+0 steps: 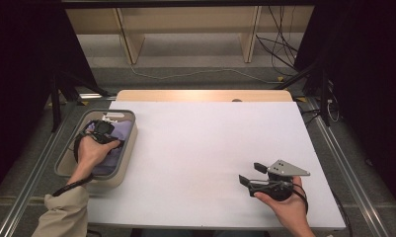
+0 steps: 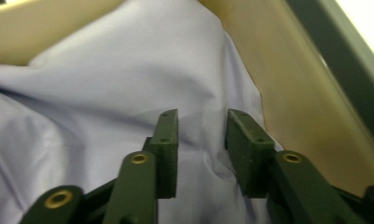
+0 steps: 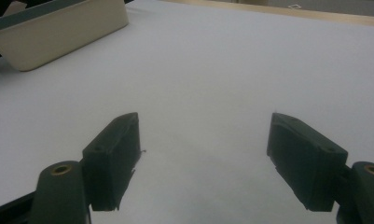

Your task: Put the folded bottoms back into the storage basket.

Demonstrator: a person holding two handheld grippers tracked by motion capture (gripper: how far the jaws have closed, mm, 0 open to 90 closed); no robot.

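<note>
A lavender cloth [image 1: 120, 134] lies bunched in a beige bin with a grey rim [image 1: 132, 140] at the table's left edge. My left gripper [image 1: 102, 130] points down into the bin, right over the cloth. In the left gripper view its jaws [image 2: 202, 116] stand a little apart over the cloth [image 2: 128, 60]. A small pucker of fabric sits in the gap, and the pads do not press on it. The bin wall [image 2: 292, 93] rises at the right. My right gripper [image 1: 250, 173] hovers low over the white table at the near right, open wide [image 3: 204, 123] with nothing between its jaws.
The white tabletop [image 1: 210, 143] stretches between the two hands. The bin [image 3: 58, 32] shows at the far left of the right gripper view. A wooden strip [image 1: 200, 95] edges the table's back, with shelving legs and cables on the floor beyond.
</note>
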